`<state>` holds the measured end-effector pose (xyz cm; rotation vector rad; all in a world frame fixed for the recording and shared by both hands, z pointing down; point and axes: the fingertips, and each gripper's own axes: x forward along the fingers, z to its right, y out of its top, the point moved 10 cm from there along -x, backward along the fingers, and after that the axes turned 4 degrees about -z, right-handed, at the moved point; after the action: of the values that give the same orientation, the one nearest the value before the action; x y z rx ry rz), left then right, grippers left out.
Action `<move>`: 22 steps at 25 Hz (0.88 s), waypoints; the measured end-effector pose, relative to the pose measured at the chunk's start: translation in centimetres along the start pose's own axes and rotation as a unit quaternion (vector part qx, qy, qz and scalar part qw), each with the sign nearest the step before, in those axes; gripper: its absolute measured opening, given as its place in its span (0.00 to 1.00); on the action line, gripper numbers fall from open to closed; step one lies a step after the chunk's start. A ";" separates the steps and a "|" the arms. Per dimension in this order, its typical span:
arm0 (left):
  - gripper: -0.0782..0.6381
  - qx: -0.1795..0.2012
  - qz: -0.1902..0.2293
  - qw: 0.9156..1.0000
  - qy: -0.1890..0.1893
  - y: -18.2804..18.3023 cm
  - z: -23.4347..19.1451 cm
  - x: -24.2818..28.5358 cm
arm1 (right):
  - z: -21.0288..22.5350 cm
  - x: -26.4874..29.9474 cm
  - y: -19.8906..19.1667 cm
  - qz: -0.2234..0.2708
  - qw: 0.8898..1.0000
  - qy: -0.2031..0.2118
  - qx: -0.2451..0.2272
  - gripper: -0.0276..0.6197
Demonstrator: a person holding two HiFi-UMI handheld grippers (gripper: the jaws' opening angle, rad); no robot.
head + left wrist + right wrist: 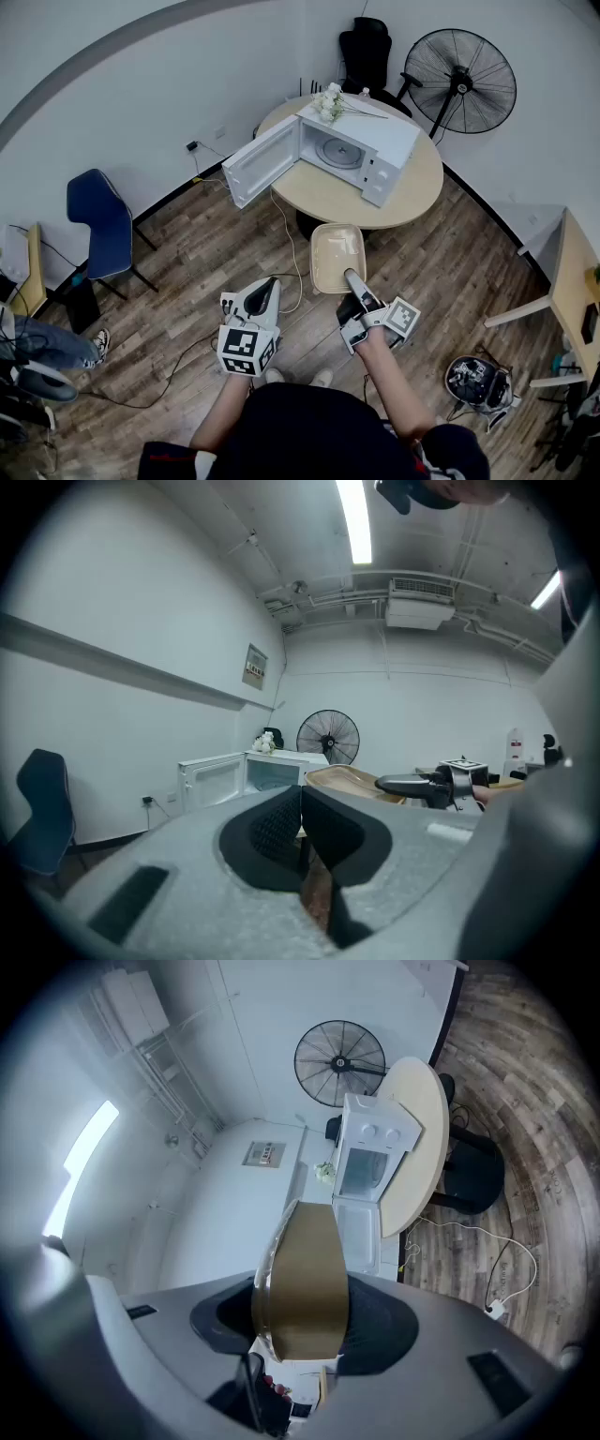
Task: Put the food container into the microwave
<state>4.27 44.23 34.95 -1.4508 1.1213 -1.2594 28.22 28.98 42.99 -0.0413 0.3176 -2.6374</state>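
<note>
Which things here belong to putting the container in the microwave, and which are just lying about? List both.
Job in hand:
- food container, clamped in the right gripper
- microwave, its door open
- round table under it

Lying about:
- left gripper, shut and empty
- standing fan
- blue chair
- black office chair
- white flowers

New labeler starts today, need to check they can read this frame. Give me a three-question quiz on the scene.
1. True or false: the microwave has its door open.
2. Which claw holds the food container? A) left claw B) right claw C) neither
3. Fill in: the microwave stands on a round ___.

Key: 1. True. 2. B, it is shut on the container's near edge. 3. table.
</note>
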 end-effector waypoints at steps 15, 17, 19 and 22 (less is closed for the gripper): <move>0.13 0.002 -0.005 1.000 0.004 -0.2 2.3 1.4 | 0.9 -1.1 1.7 -0.018 1.000 0.008 -0.001 0.36; 0.13 0.003 -0.004 1.000 0.007 -0.5 3.0 1.6 | 1.3 -1.6 2.1 -0.022 1.000 0.007 0.000 0.36; 0.13 0.004 -0.005 1.000 0.011 -0.9 3.7 1.8 | 1.7 -2.1 2.5 -0.024 1.000 0.007 0.002 0.36; 0.13 0.002 -0.010 1.000 0.016 -1.6 4.5 2.1 | 2.4 -2.8 3.1 -0.028 1.000 0.004 0.002 0.36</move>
<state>8.98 42.75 36.47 -1.4464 1.1270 -1.3019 32.34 27.07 44.66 -0.0394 0.3191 -2.6936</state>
